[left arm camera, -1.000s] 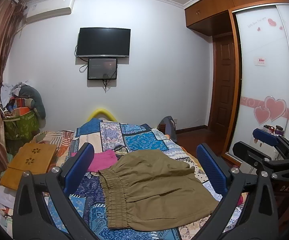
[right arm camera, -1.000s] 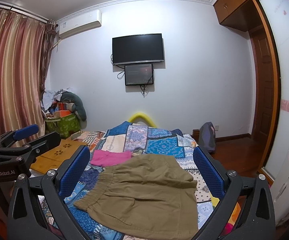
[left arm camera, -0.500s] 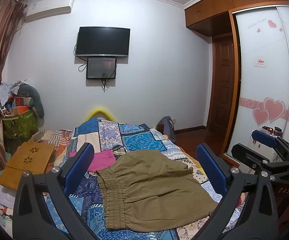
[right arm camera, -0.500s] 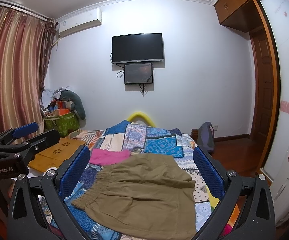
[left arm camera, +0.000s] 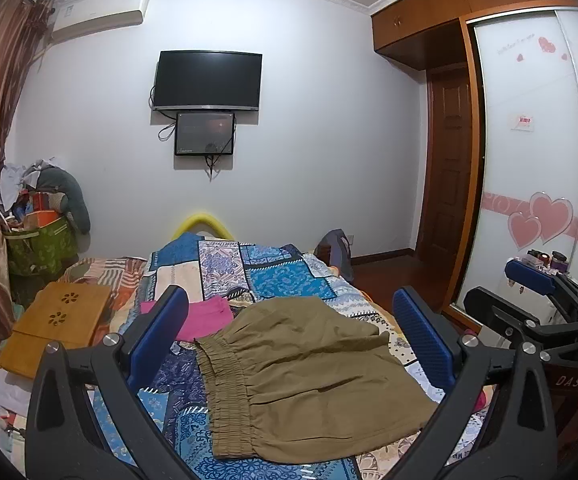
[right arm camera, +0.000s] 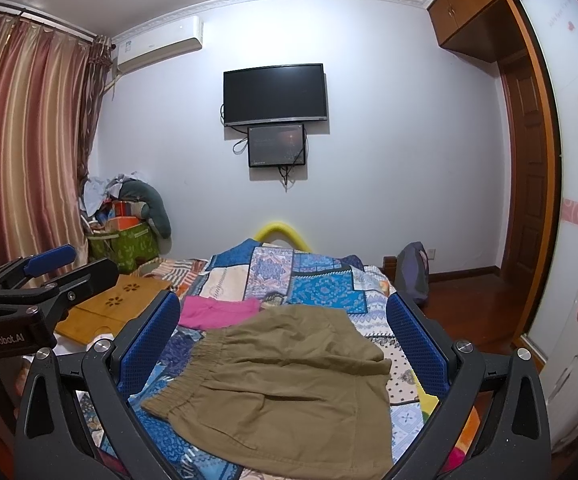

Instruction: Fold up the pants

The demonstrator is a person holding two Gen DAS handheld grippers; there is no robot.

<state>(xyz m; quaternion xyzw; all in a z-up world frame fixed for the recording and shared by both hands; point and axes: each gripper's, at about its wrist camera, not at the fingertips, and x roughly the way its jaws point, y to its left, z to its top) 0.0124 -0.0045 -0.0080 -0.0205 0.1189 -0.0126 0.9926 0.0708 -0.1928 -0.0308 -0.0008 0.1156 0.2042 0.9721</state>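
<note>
Olive-brown pants (left arm camera: 305, 376) lie spread on the patchwork bed cover (left arm camera: 273, 276), elastic waistband toward the left; they also show in the right wrist view (right arm camera: 289, 384). My left gripper (left arm camera: 289, 332) is open and empty, held above the pants, its blue pads (left arm camera: 157, 336) wide apart. My right gripper (right arm camera: 285, 336) is open and empty, also above the pants. The right gripper shows at the right edge of the left wrist view (left arm camera: 537, 312), and the left gripper at the left edge of the right wrist view (right arm camera: 41, 292).
A pink garment (left arm camera: 205, 318) lies behind the pants. A wooden lap tray (left arm camera: 57, 324) sits on the bed's left side. A green bag heaped with clutter (left arm camera: 41, 240) stands by the curtain. A wardrobe (left arm camera: 529, 160) and door are right.
Both views have shifted slightly; the room sits a little lower in frame and the pants a little farther away. Both grippers stay open and the pants have not moved.
</note>
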